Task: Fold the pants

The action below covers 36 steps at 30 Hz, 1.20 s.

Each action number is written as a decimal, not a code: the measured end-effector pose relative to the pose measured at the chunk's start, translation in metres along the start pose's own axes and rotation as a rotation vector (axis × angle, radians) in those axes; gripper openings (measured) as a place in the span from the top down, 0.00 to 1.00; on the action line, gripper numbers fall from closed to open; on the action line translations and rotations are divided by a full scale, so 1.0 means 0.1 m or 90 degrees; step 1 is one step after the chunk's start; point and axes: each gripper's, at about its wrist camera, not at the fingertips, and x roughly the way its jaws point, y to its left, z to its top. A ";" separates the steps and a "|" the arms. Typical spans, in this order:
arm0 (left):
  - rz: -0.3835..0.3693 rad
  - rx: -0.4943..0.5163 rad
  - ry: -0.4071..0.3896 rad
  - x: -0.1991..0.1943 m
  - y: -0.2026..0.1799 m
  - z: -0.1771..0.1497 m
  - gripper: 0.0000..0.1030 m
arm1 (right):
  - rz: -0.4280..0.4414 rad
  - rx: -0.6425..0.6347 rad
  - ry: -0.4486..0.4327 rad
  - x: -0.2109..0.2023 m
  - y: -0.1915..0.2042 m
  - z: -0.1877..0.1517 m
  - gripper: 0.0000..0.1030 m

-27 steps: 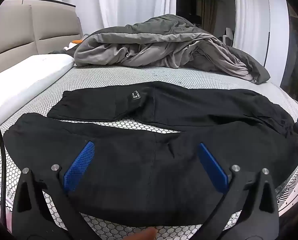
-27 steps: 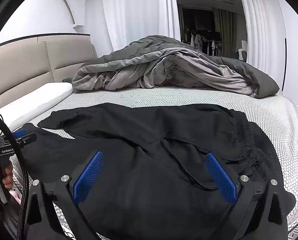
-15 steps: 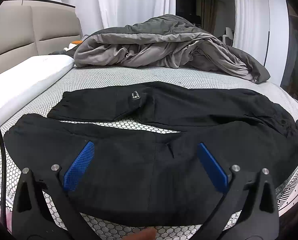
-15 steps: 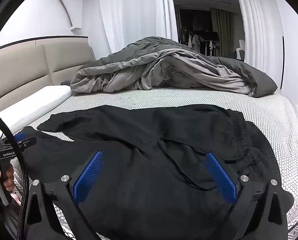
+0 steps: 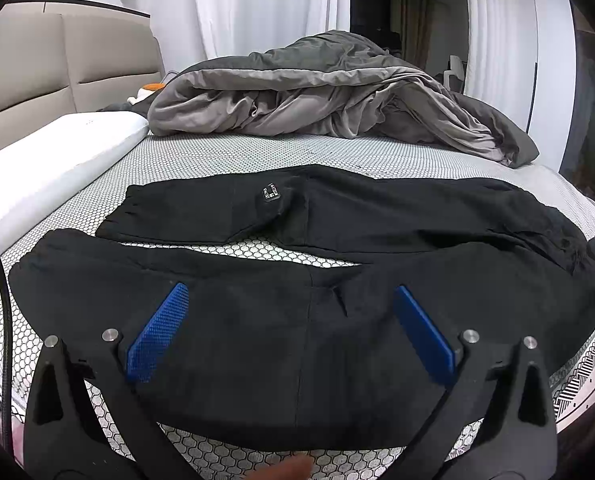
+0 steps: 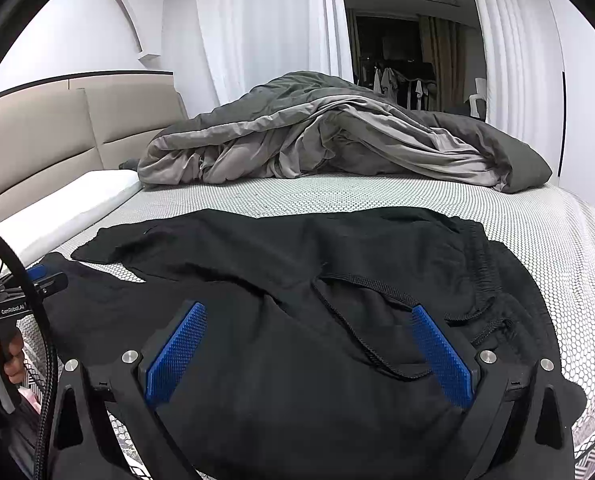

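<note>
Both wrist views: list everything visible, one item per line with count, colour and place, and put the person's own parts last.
pants: 1, black, spread flat across the near part of the bed, legs toward the headboard side, waistband at the other end
drawstring: 1, black, loose on the waist area of the pants
label: 1, white print, on the far leg
mattress: 1, white with a dark honeycomb pattern, under everything
duvet: 1, grey, bunched at the far side of the bed
pillow: 1, white, along the headboard
headboard: 1, beige, padded
curtains: white, behind the bed
orange item: 1, by the duvet, too small to identify
left claw: open, above the near leg
right claw: open, above the waist area
</note>
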 end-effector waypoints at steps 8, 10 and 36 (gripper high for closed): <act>0.000 0.005 0.004 -0.01 0.01 -0.01 0.01 | -0.006 0.003 0.002 0.01 0.00 -0.01 0.00; -0.002 0.004 -0.008 -0.01 0.00 -0.01 0.01 | -0.007 0.005 0.002 0.00 -0.01 -0.01 0.00; -0.001 0.003 0.012 -0.04 0.02 -0.02 0.01 | -0.023 0.025 0.011 0.03 -0.10 -0.01 0.00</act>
